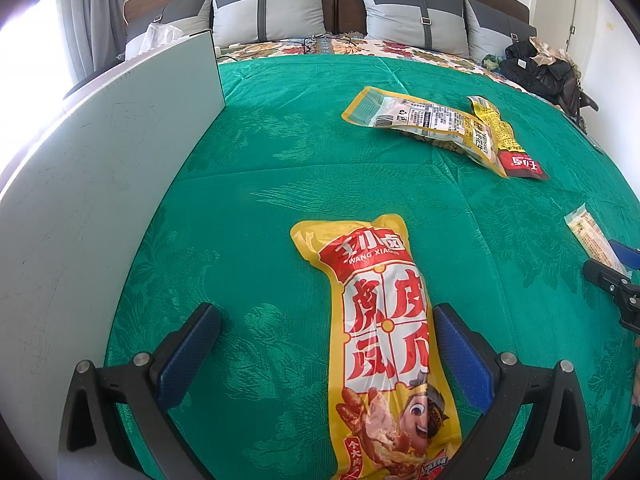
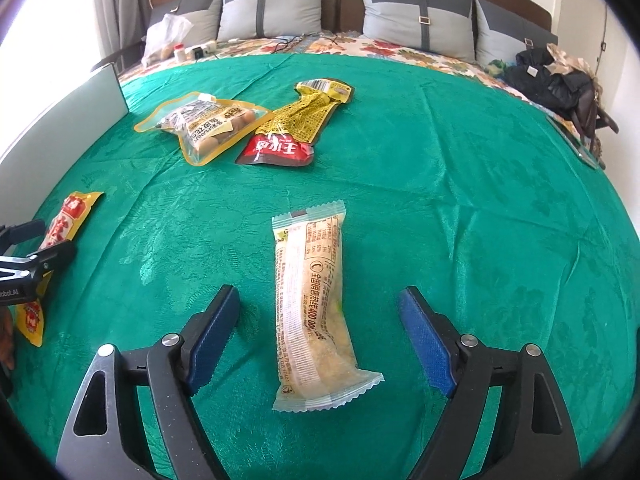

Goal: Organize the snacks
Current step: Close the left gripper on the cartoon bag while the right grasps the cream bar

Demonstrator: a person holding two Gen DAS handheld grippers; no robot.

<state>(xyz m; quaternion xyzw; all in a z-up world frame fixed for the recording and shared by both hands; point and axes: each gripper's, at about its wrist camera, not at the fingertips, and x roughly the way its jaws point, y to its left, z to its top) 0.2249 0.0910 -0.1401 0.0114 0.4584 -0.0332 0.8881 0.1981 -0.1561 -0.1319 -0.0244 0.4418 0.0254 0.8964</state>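
Note:
A yellow and red snack packet (image 1: 380,340) lies lengthwise on the green bedspread (image 1: 280,160) between the jaws of my left gripper (image 1: 326,332). The jaws stand wide open, and the right pad sits right at the packet's edge. My right gripper (image 2: 322,320) is open too, with a pale translucent packet (image 2: 312,304) lying loose between its fingers, clear of both pads. Farther back lie a clear packet with a yellow rim (image 2: 204,124) and a yellow and dark red packet (image 2: 292,128). The left gripper's side (image 2: 28,264) shows at the right wrist view's left edge.
A white upright board (image 1: 100,200) stands along the left side of the bedspread. Grey pillows (image 1: 272,12) line the headboard. Dark clothing (image 1: 536,68) is piled at the far right. A plastic bag (image 2: 166,36) and a small bottle (image 2: 180,52) sit at the far left.

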